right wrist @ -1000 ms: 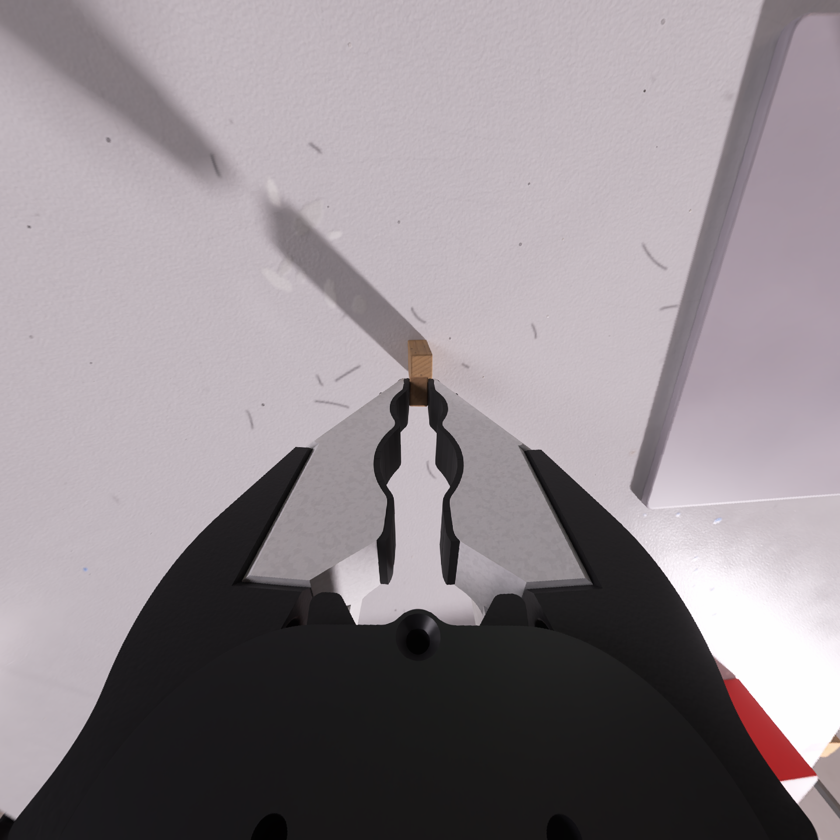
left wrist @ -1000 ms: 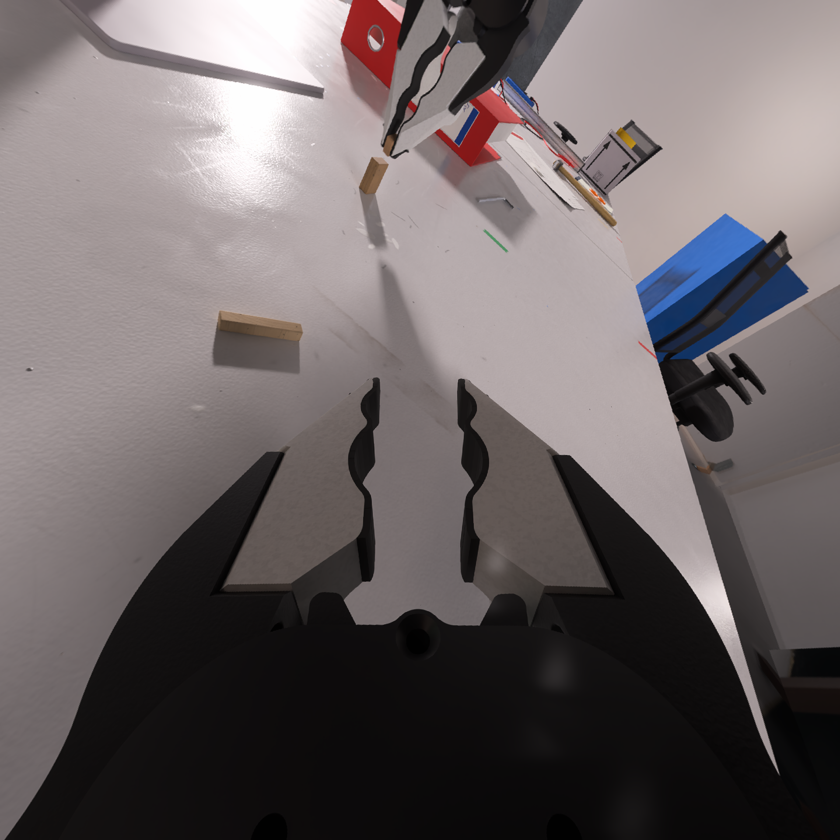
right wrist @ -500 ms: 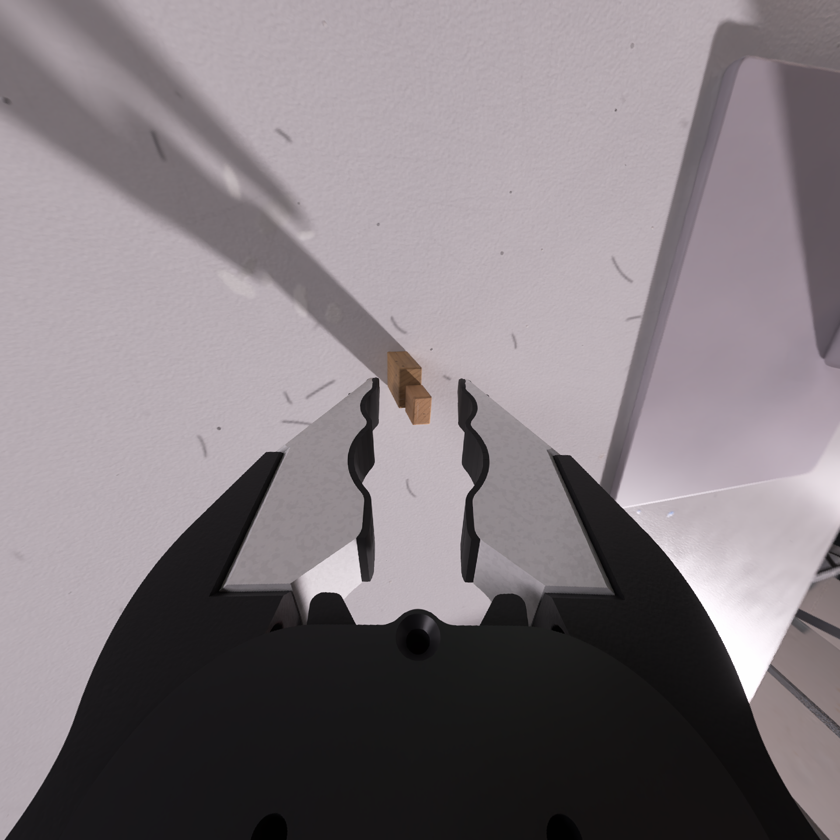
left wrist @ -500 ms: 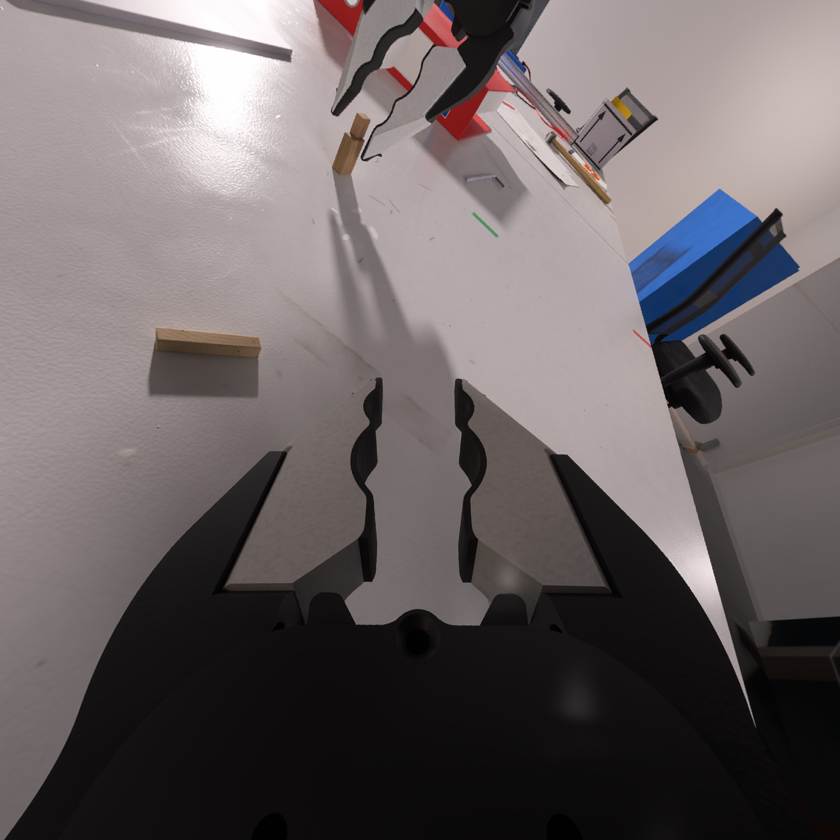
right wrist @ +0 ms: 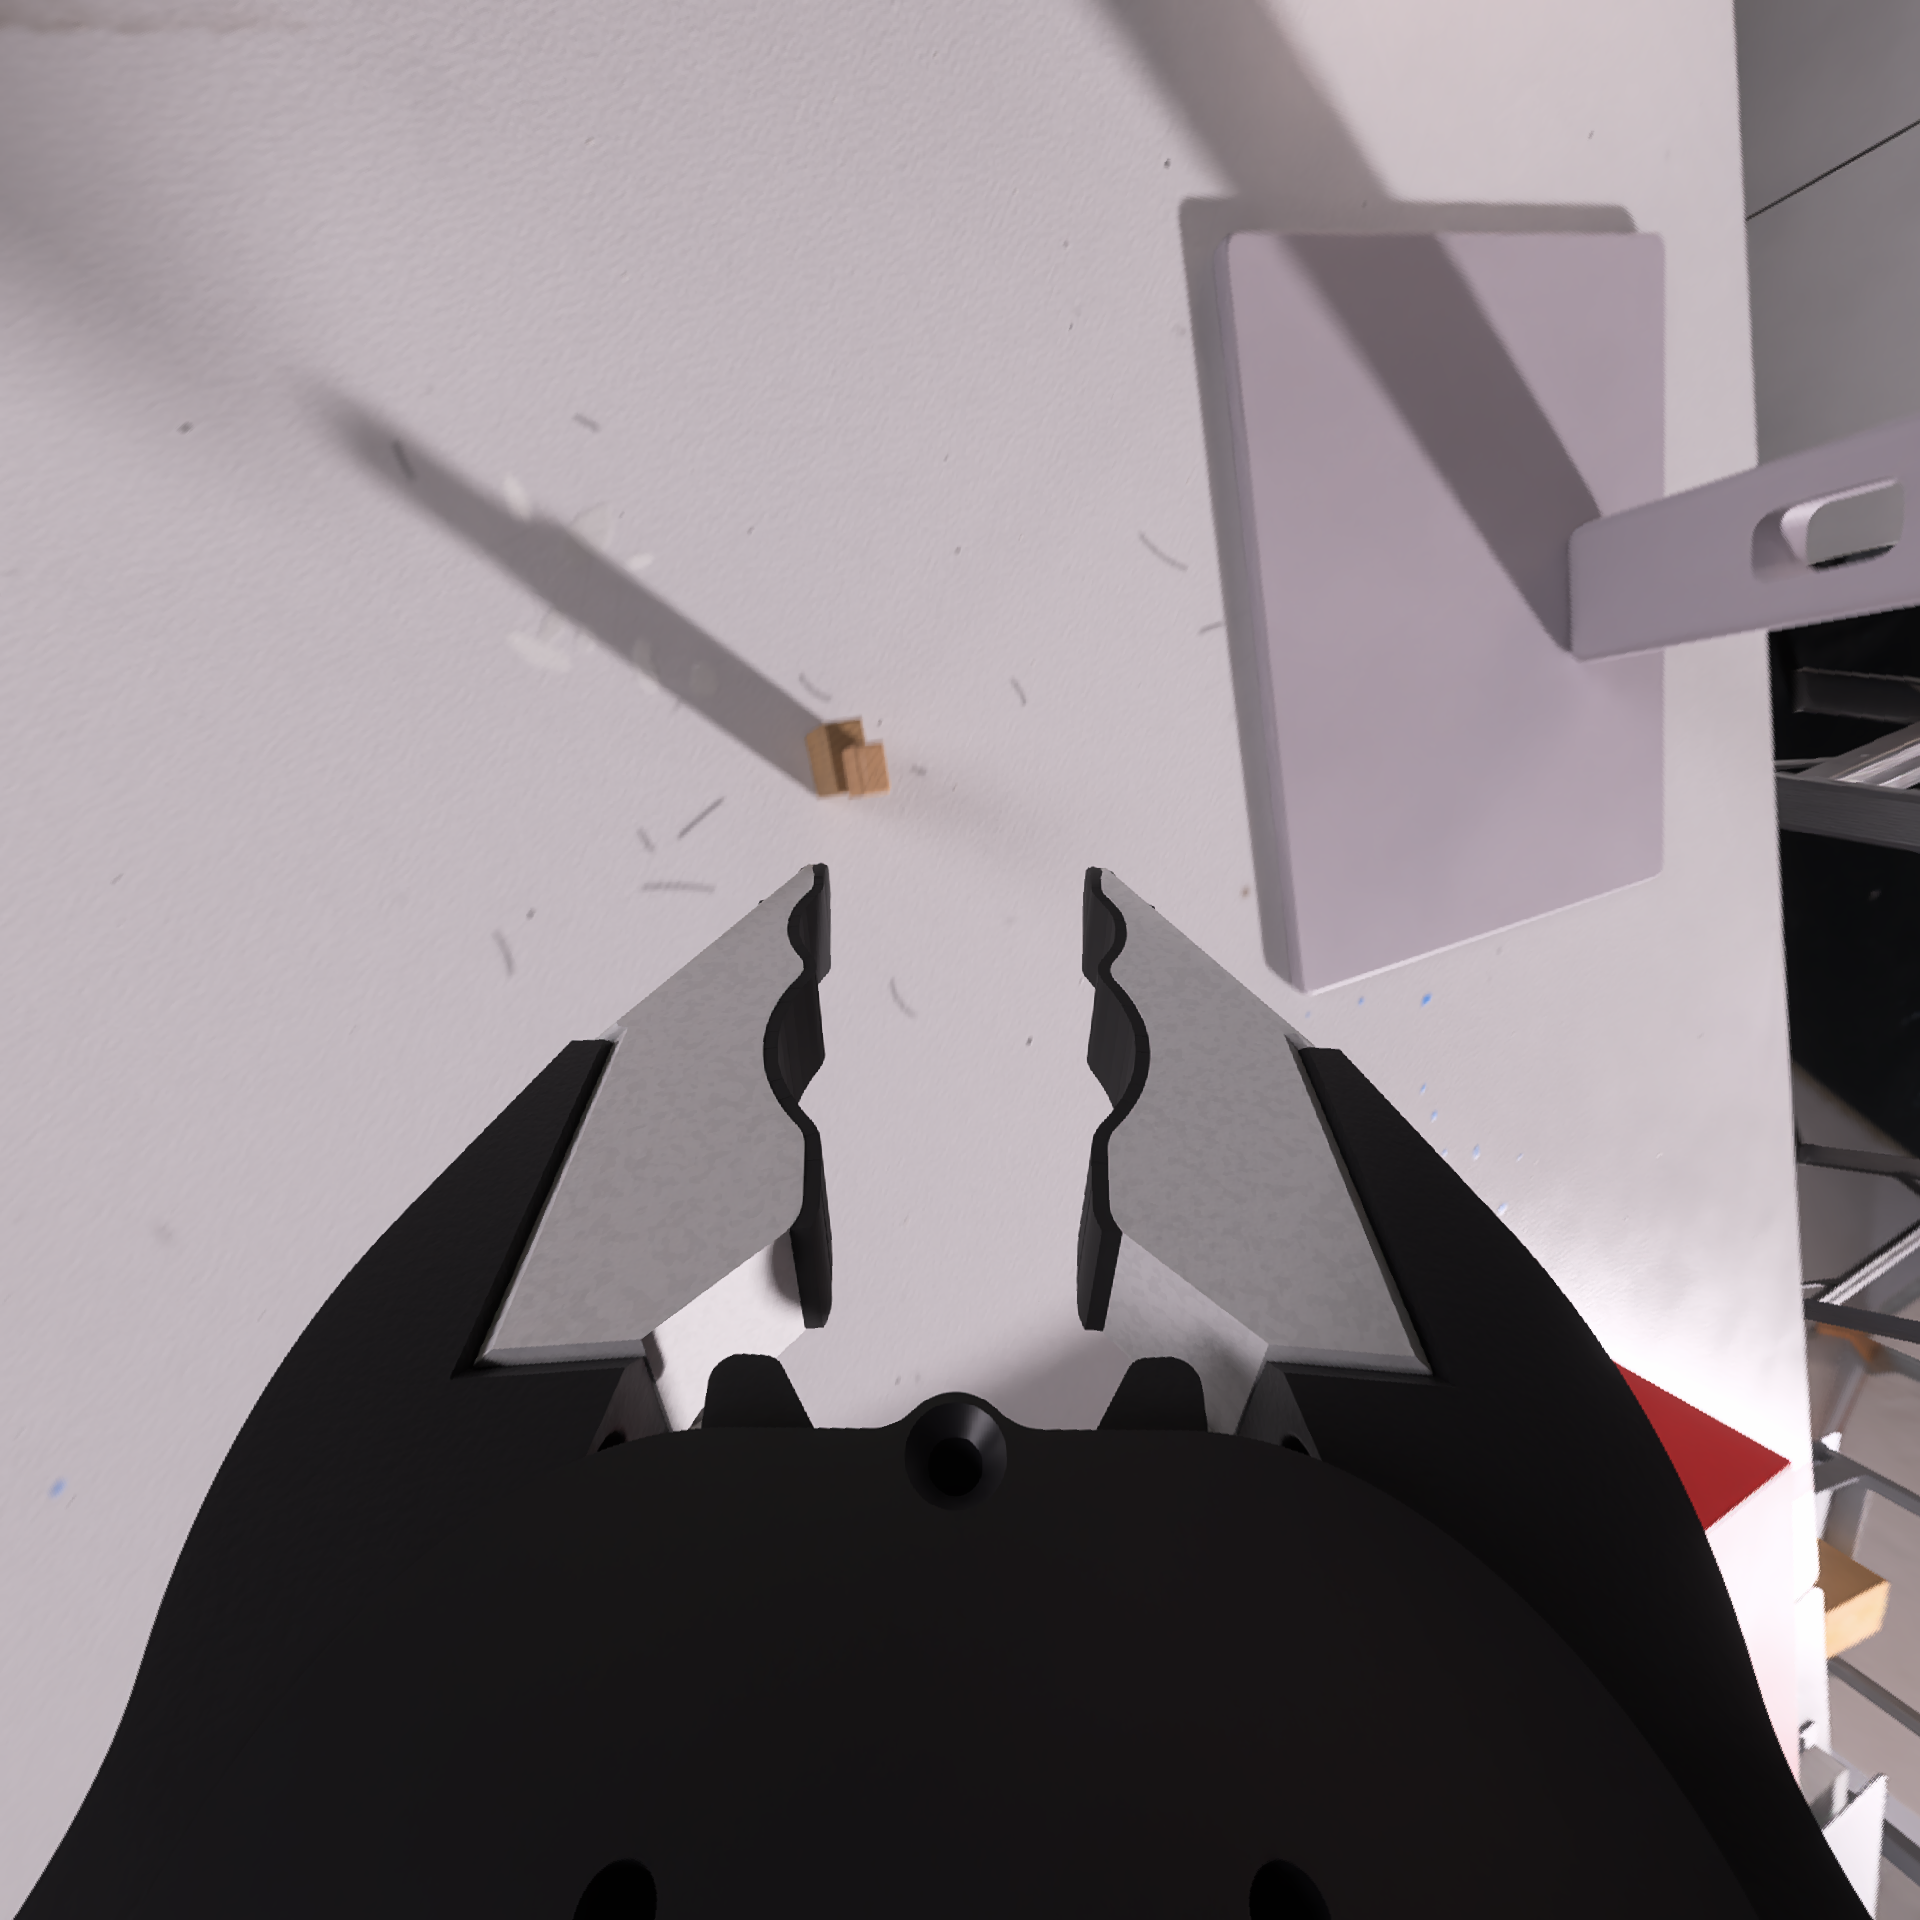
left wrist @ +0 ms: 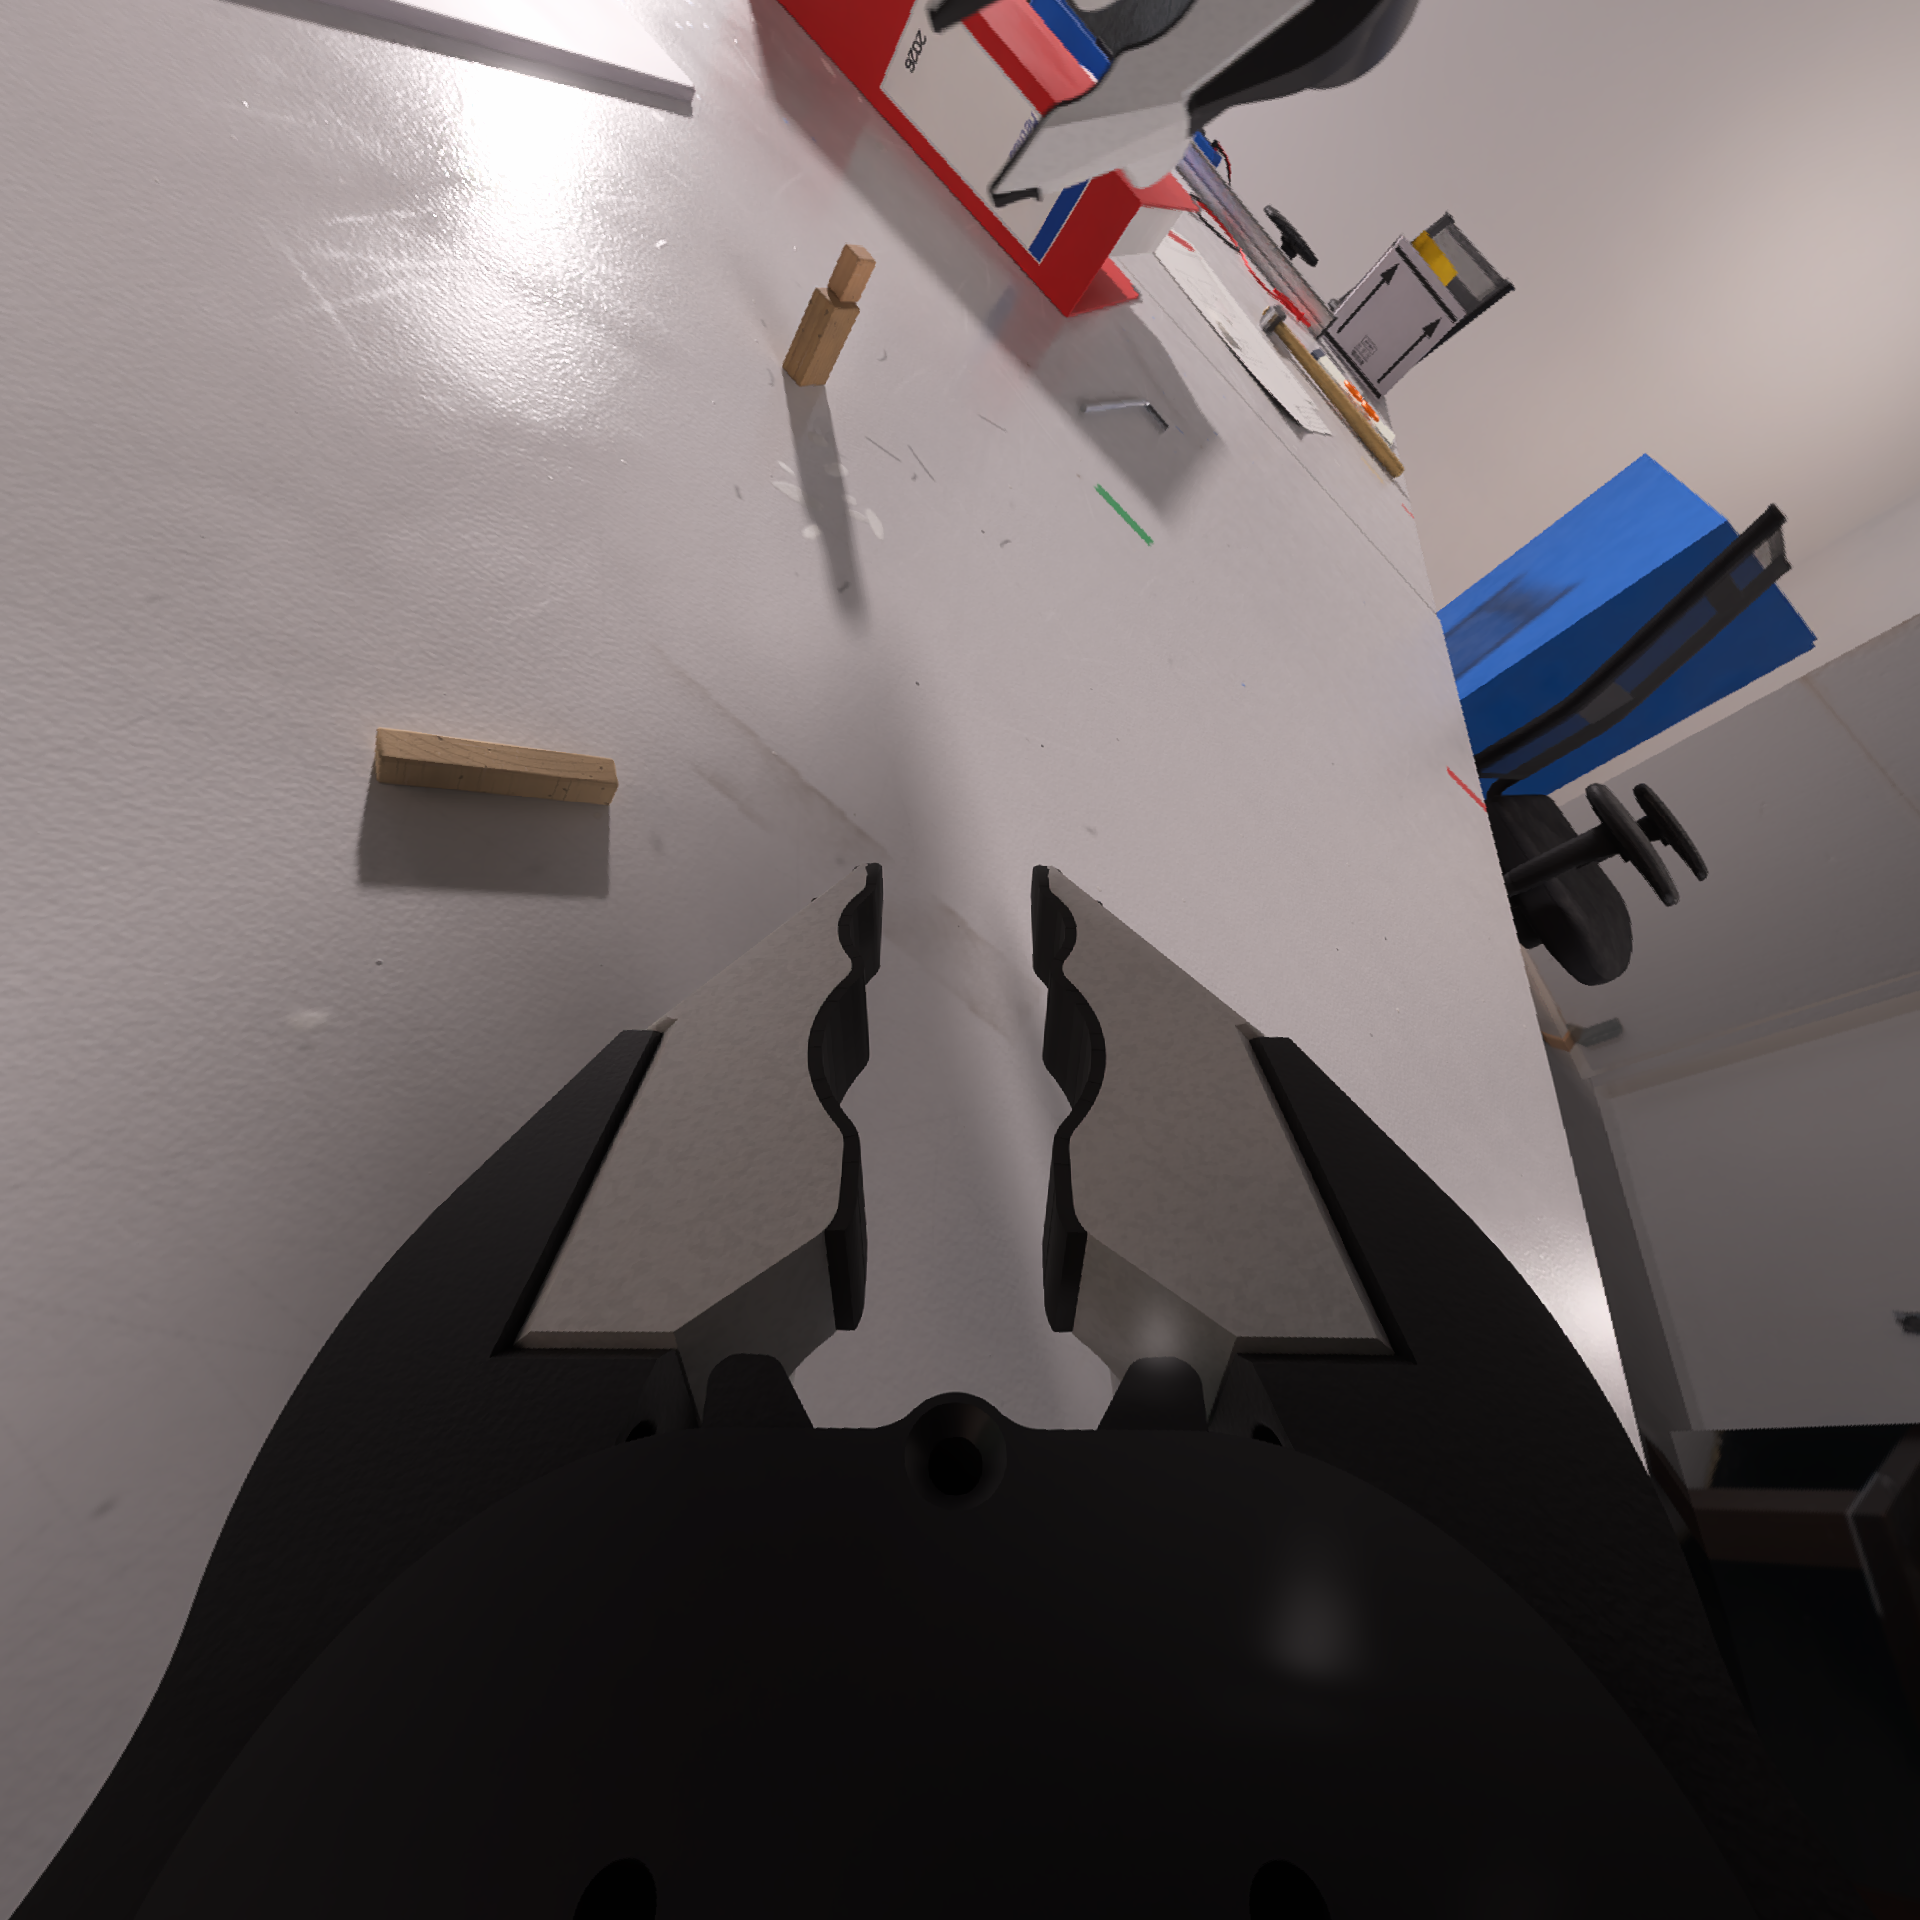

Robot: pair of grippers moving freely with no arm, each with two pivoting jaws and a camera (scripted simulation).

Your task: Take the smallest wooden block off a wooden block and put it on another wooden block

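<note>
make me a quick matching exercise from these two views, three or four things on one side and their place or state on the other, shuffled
Things:
1. smallest wooden block
2. upright wooden block
3. long wooden block
4. right gripper

States:
A. lying flat on the table, alone
B. jaws apart, empty
C. perched on top of another block
D. standing on end, carrying a block

Pairs: 1-C, 2-D, 3-A, 4-B

the left gripper (left wrist: 956, 873) fills the lower half of its own view, black body with grey fingers (left wrist: 727, 1122) spread apart, nothing between them. the right gripper (right wrist: 956, 873) looks much the same in its view, jaws parted wider and empty. it also shows at the top right of the left wrist view (left wrist: 1122, 125), cropped by the frame's top edge.
</note>
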